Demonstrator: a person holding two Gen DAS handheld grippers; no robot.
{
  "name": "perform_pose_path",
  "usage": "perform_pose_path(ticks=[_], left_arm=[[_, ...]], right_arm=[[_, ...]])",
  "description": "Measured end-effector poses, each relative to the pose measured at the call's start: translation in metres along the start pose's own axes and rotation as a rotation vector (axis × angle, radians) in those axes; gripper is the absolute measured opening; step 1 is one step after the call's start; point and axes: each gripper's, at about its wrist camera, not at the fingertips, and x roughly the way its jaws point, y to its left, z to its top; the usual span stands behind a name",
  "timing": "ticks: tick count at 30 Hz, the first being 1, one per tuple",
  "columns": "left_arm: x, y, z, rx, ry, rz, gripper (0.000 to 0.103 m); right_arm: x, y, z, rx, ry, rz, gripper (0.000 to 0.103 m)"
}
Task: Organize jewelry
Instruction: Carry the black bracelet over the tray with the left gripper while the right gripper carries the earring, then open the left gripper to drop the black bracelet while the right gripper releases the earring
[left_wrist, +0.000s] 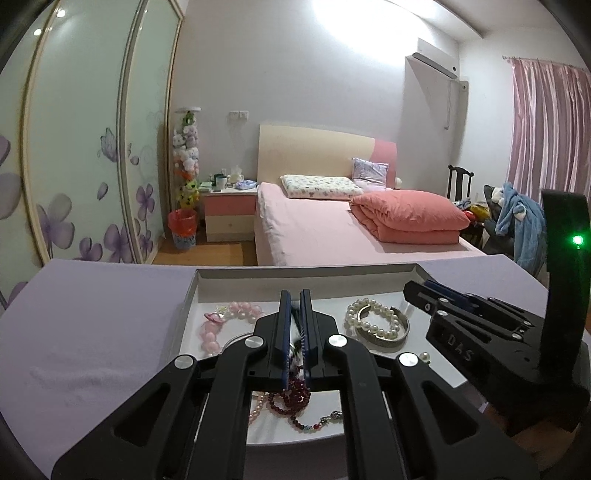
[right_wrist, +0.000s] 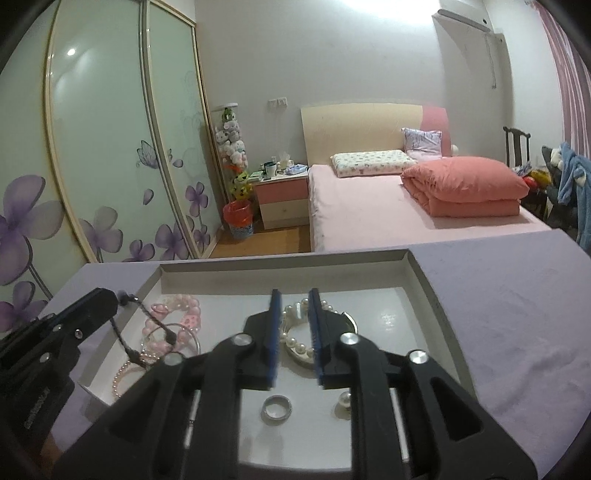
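Over a shallow white tray (right_wrist: 424, 291) on the lavender-covered bench (right_wrist: 517, 314), the left claw (left_wrist: 294, 295) is clamped on a dark red bead strand (left_wrist: 295, 400), which trails down to the tray's near side. The right claw (right_wrist: 293, 295) stands partly apart, nothing pressed between its pads, above a white pearl bracelet (right_wrist: 295, 345) mid-tray. A silver ring (right_wrist: 277, 408) and a loose pearl (right_wrist: 345, 400) lie near the near edge; pink bead bracelets (right_wrist: 177, 325) sit toward the tray's left side, apparently tangled.
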Motion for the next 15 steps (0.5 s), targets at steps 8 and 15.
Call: perform_pose_path(ticks=[8,15], left_arm=[[-0.033,0.035,0.009,-0.096,-0.036,0.022,0.040],[-0.079,0.060,-0.002,-0.132,-0.047,0.051,0.058]], right_arm=[[-0.036,-0.026,0.002,0.116,-0.021,0.016,0.045],[-0.092,-0.018,-0.014,0.088,-0.021,0.043,0.061]])
